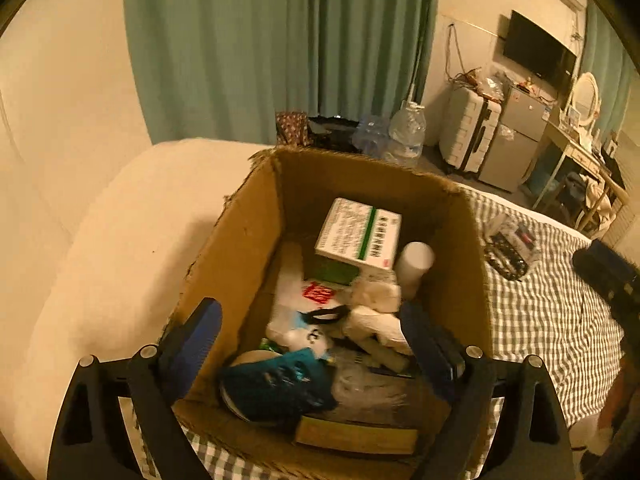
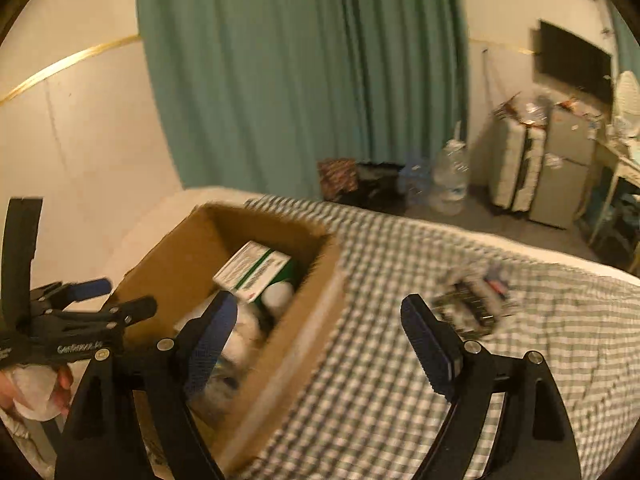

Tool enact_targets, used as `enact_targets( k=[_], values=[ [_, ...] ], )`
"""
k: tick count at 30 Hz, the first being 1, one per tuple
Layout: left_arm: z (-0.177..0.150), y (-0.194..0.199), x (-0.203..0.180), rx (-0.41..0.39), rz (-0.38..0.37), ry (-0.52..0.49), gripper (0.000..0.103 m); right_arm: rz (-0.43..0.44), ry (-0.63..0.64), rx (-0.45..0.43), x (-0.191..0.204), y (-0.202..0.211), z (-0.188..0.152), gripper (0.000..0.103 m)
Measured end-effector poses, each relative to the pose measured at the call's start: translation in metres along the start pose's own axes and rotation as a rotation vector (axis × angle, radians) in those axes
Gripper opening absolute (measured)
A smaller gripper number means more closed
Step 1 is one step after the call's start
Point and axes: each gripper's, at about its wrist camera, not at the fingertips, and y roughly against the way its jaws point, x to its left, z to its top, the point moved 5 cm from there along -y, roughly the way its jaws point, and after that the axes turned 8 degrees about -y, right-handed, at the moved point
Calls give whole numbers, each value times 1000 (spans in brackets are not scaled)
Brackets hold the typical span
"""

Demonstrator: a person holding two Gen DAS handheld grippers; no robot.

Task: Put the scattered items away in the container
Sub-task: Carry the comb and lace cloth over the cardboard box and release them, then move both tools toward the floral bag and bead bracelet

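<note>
Cardboard box point(image 1: 248, 240), open-topped, on checked bedspread point(image 1: 552, 320); already filled with white-and-green carton point(image 1: 358, 236), white cylinder point(image 1: 416, 264), teal item point(image 1: 280, 384), soft white wads. Left gripper point(image 1: 316, 344) over box, jaws wide, holding nothing. Carton print and red-marked wrapper too blurred to read. Clear packet with dark contents point(image 2: 472, 304), last stray item, lying on bedspread right of box, just ahead of right gripper point(image 2: 320, 344), jaws wide, empty. Likely light, crinkly, slippery; best pinched across its middle. Packet label unreadable.
</note>
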Motion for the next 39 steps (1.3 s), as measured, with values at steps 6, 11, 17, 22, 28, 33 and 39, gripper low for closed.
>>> enact_targets(
  k=[6, 11, 17, 22, 28, 33, 39],
  values=[
    [-2, 31, -36, -25, 1, -15, 96, -80, -16, -125, -35, 63, 12, 90],
    [-3, 49, -71, -56, -4, -7, 101, -131, -46, -204, -69, 105, 11, 98],
    [-6, 52, -127, -59, -31, -12, 102, -188, -86, -265, -117, 138, -4, 103],
    [-6, 40, -174, -36, -44, -19, 102, -231, -132, -253, -161, 141, -11, 103],
    [-6, 11, -222, 18, -36, -73, 102, -282, -204, -229, -214, 133, -24, 103],
    [-5, -20, -249, 69, -51, -56, 102, -311, -248, -185, -244, 110, -39, 103],
    [6, -63, -263, 101, -34, 42, 102, -330, -371, -139, -286, 84, -50, 103]
  ],
)
